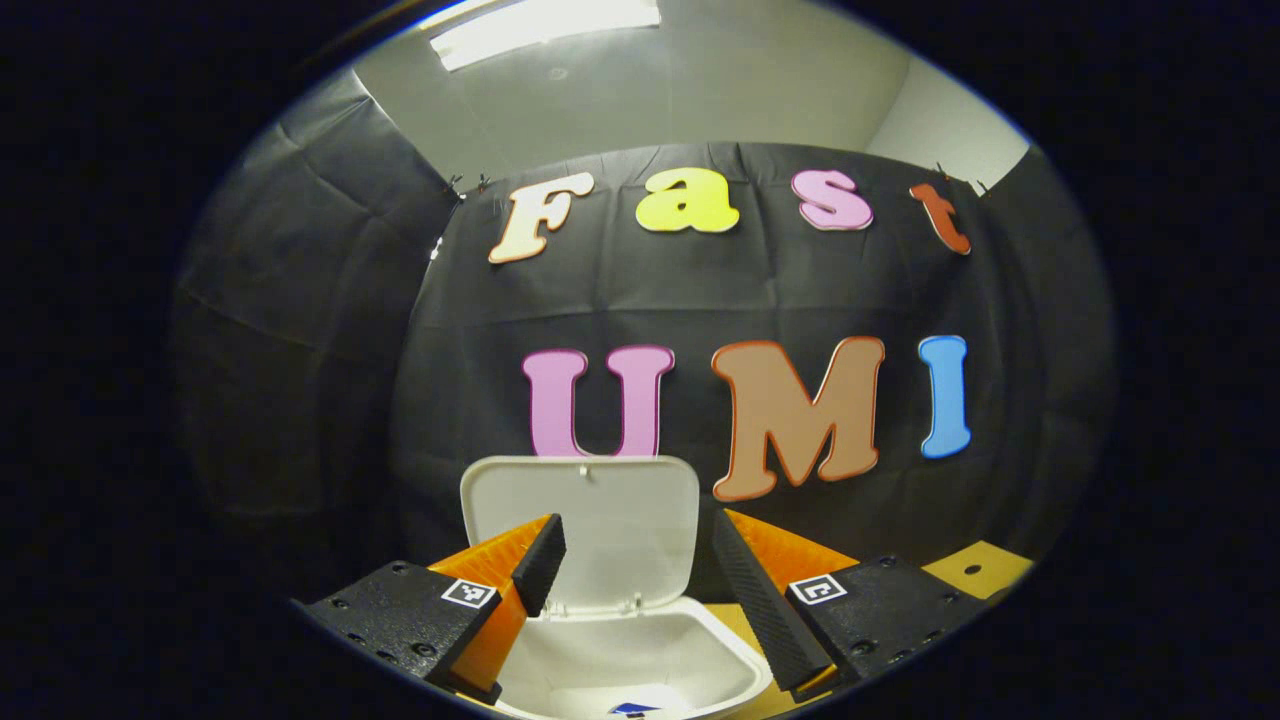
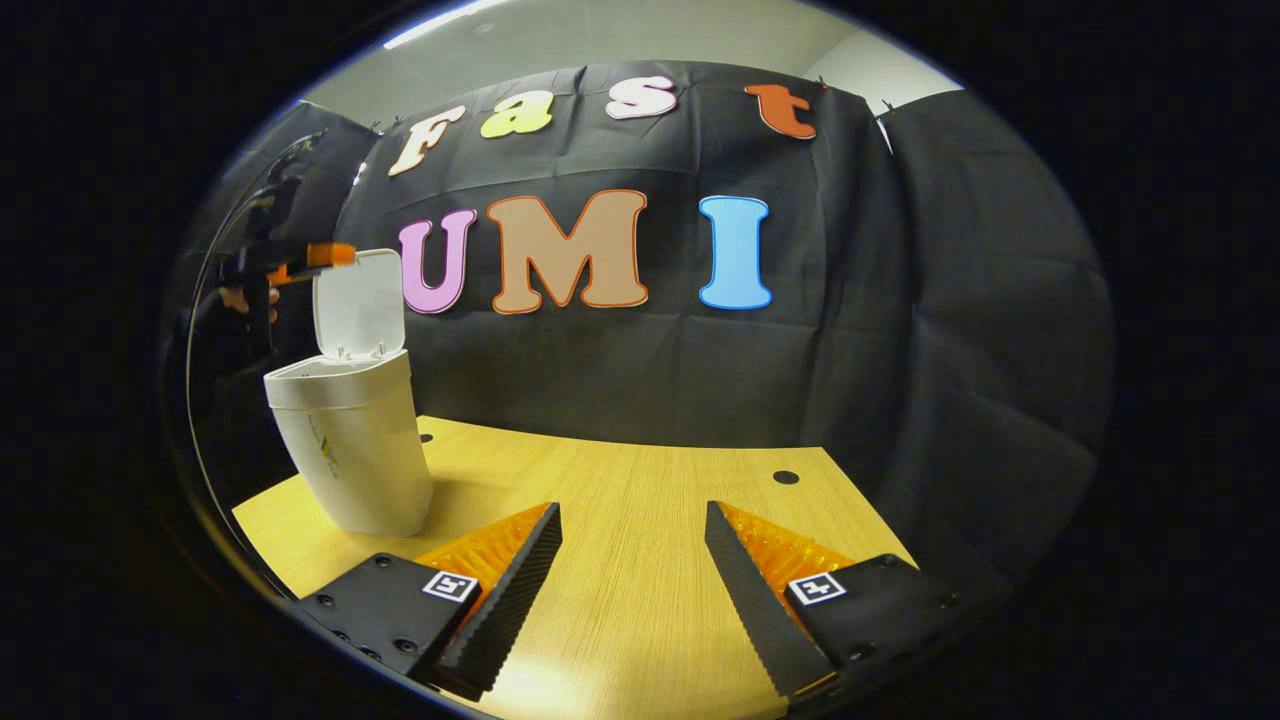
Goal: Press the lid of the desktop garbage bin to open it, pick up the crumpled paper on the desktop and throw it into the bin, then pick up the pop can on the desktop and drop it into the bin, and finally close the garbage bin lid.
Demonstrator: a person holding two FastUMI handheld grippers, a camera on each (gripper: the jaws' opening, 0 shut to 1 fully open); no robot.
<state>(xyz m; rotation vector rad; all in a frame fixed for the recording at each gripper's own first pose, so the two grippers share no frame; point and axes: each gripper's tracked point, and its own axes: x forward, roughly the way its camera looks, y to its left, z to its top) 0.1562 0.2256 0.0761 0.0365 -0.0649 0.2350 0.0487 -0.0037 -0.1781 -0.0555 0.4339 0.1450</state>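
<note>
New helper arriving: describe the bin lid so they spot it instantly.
Start at the wooden table; near its left end stands a white garbage bin. Hinged at its back rim, the lid stands upright and open: a flat white rounded panel against the black cloth.

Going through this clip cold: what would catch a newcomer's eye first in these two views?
The white bin stands at the left end of the wooden desktop with its lid flipped up. In the left gripper view the left gripper hangs open just above the bin's mouth, with something blue lying in the bottom. The right gripper is open too, over bare desktop in the right gripper view.
</note>
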